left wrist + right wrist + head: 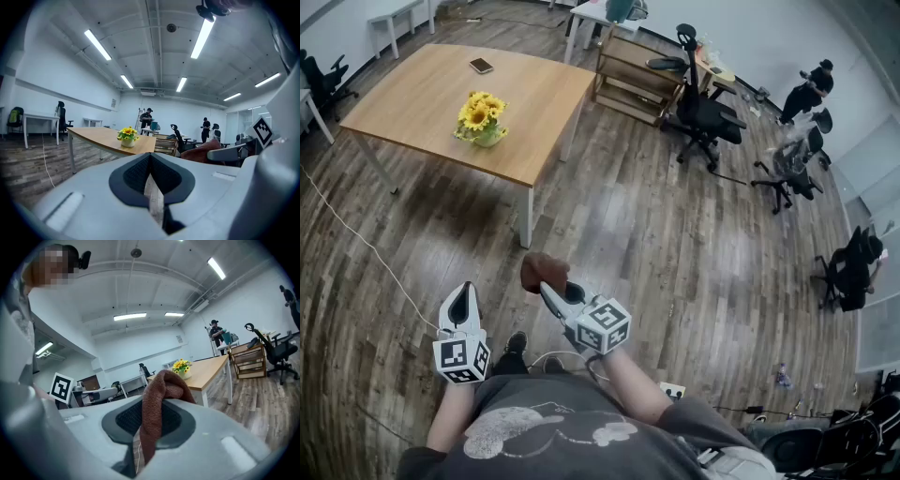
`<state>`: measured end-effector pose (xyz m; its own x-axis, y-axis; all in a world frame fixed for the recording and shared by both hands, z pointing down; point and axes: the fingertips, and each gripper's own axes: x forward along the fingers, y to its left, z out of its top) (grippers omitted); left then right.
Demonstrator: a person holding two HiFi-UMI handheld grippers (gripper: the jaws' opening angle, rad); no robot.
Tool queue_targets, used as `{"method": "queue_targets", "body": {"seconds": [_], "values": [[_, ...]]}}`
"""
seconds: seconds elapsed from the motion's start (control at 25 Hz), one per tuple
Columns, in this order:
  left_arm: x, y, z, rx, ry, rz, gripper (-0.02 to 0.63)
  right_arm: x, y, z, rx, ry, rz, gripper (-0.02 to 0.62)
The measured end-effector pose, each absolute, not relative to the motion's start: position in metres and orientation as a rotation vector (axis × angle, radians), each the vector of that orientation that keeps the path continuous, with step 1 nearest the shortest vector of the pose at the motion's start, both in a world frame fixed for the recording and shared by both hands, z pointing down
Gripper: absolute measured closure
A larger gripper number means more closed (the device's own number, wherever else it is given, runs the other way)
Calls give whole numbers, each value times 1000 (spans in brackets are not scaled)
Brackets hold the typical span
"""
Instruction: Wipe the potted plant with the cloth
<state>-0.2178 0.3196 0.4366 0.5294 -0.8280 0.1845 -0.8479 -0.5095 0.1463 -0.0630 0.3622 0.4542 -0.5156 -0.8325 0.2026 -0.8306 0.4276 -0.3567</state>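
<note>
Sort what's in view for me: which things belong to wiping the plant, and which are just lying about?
For the job: cloth, clamped in the right gripper; potted plant on the table; left gripper, shut and empty.
Lying about: phone on that table; office chairs; wooden shelf; cable on the floor.

The plant [481, 120] stands on the table [408, 98], with a phone [481, 66] behind it on the table. A shelf [633, 80] stands right of the table and a chair [708, 117] beyond that. Well before the table hang the left gripper [461, 292] and the right gripper [547, 289], cloth [542, 269] in its jaws.
</note>
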Motion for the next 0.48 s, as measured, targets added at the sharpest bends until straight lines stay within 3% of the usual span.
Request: {"method": "queue_targets", "body": {"seconds": [0.48], "values": [[-192,347,438,2526,-1380,83,588,-45,386,454,-1458,2716,-587,549]]}}
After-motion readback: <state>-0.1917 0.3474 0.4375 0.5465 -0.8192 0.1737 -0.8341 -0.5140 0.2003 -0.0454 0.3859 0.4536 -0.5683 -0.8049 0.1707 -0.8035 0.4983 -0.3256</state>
